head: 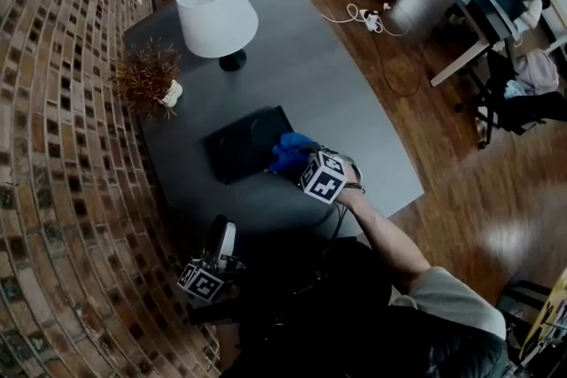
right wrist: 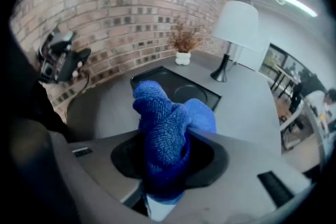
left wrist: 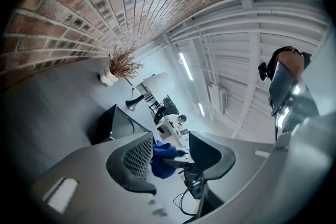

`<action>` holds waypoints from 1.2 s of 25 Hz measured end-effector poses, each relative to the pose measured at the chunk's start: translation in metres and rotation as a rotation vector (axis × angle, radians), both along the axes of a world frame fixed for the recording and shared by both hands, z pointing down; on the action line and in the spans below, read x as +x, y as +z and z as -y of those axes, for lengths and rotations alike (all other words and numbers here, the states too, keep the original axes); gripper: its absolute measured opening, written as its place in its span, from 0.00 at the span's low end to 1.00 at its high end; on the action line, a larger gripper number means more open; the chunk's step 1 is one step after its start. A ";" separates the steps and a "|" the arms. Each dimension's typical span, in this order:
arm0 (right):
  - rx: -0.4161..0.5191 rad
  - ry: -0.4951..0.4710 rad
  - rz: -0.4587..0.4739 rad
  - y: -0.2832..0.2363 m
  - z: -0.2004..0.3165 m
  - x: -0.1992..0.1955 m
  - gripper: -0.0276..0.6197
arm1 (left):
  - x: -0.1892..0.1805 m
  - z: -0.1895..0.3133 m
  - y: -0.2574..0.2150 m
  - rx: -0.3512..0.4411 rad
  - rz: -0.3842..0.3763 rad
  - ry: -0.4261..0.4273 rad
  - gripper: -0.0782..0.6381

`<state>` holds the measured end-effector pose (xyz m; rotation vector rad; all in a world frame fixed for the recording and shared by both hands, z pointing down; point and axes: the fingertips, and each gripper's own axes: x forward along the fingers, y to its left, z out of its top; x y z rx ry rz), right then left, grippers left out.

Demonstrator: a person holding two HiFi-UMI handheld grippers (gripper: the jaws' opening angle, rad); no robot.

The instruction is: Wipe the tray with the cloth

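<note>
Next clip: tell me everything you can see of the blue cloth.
The cloth is bright blue and looks like looped microfibre. It is bunched into a lumpy wad with folds sticking up. The right tool is clamped on its middle, both pads pressing it, and a little hangs below. In the head view it is at the right edge of the tray on the grey table; whether it touches the tray cannot be told.

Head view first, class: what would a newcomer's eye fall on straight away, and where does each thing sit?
The blue cloth stands out most, bunched in the right tool at the right edge of the dark tray on the grey table. Beyond the tray stands a white lamp, and a dried plant sits beside the brick wall.
</note>
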<state>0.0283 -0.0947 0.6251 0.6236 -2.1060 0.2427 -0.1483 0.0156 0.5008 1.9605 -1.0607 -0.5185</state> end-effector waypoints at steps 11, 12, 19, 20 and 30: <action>-0.304 0.684 0.741 0.030 0.177 0.058 0.28 | -0.020 0.088 0.069 -0.105 0.102 -0.102 0.46; -0.362 0.673 0.755 0.041 0.174 0.049 0.28 | -0.020 0.095 0.074 -0.114 0.107 -0.109 0.46; -0.440 0.431 0.671 0.032 0.065 0.048 0.26 | -0.013 0.119 0.093 -0.164 0.192 -0.067 0.46; -0.439 0.360 0.581 0.037 0.048 0.052 0.26 | -0.012 0.121 0.093 -0.163 0.193 -0.061 0.46; -0.173 0.373 0.289 0.073 0.136 0.042 0.26 | -0.002 0.125 0.095 -0.159 0.211 -0.046 0.42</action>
